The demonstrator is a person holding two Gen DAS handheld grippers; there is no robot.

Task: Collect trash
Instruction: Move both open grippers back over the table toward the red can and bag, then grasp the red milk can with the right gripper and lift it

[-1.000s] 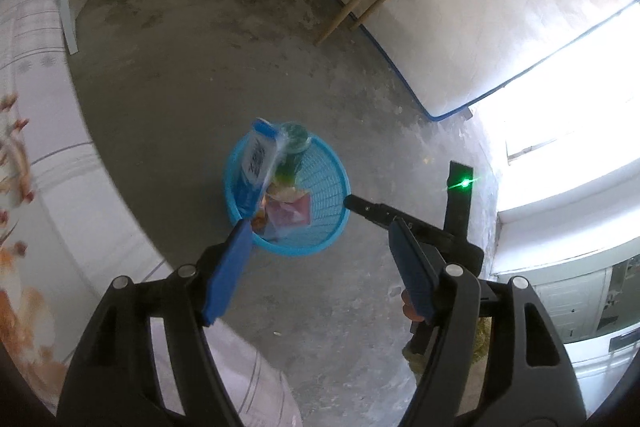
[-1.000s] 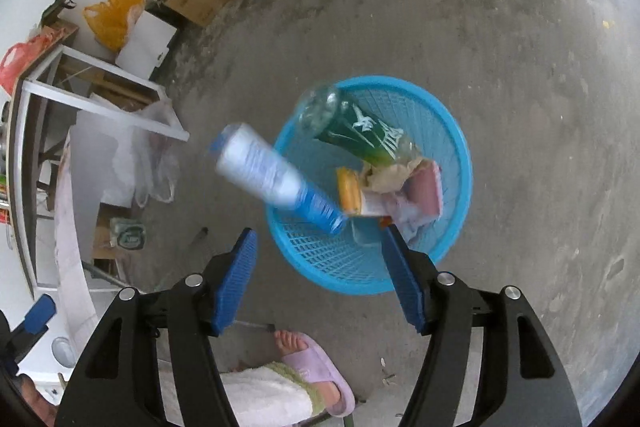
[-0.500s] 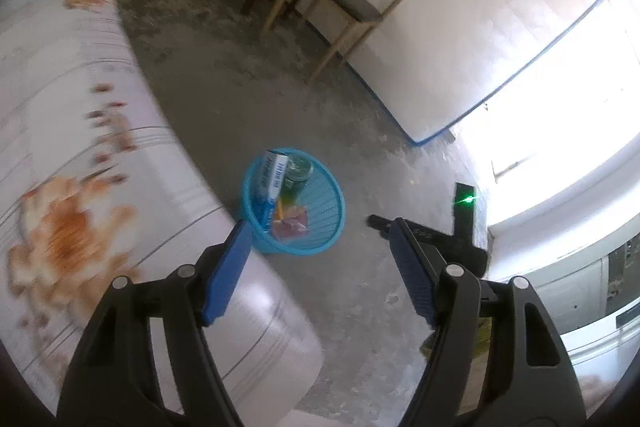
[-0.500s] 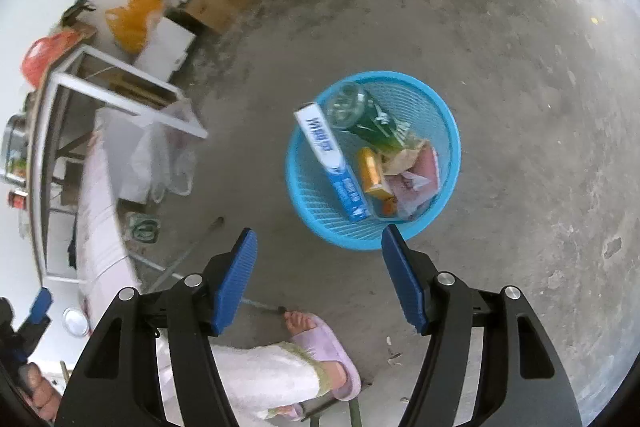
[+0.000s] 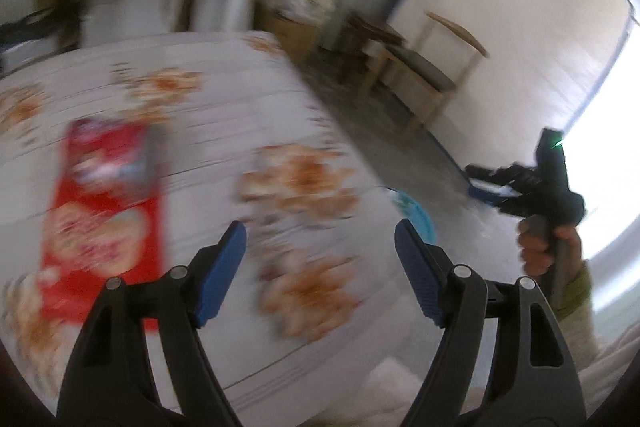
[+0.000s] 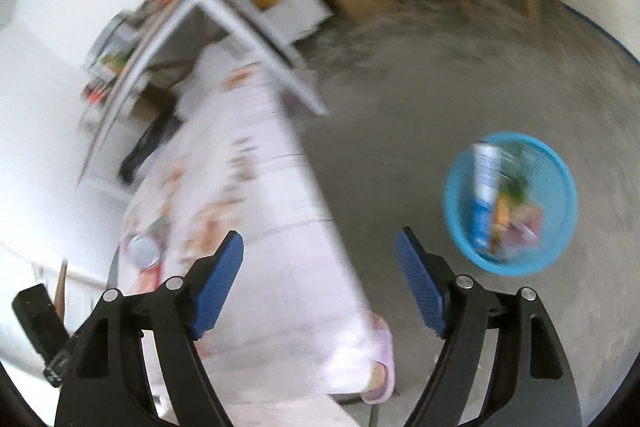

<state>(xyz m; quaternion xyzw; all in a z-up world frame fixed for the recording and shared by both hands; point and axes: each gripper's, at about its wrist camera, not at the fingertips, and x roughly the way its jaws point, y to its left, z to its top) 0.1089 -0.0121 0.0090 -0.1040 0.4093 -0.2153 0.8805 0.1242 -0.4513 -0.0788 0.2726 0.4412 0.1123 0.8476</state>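
Observation:
My left gripper point(image 5: 320, 231) hangs over the flowered tablecloth point(image 5: 280, 99), its jaws opening with nothing between them. To its left a red snack packet point(image 5: 104, 211) lies flat on the cloth, blurred. My right gripper point(image 6: 320, 247) is also opening and empty, above the table's edge. On the floor to its right stands the blue basket point(image 6: 560, 187), holding a blue-and-white box point(image 6: 484, 195), a green bottle and wrappers. In the left wrist view only the basket's rim point(image 5: 420, 223) shows past the table, and a hand holds the right gripper point(image 5: 474, 181) beyond it.
A round metal can point(image 6: 140, 251) stands on the table near its far left side. A white shelf frame point(image 6: 248, 23) with bags and boxes is behind the table. A wooden chair point(image 5: 424, 75) stands by the wall. A foot in a pink slipper point(image 6: 380, 367) is beside the table.
The blue-and-white box dropped from between the right jaws into the basket. Both grippers then rose and swung away from the basket toward the table, bringing the red packet into the left view.

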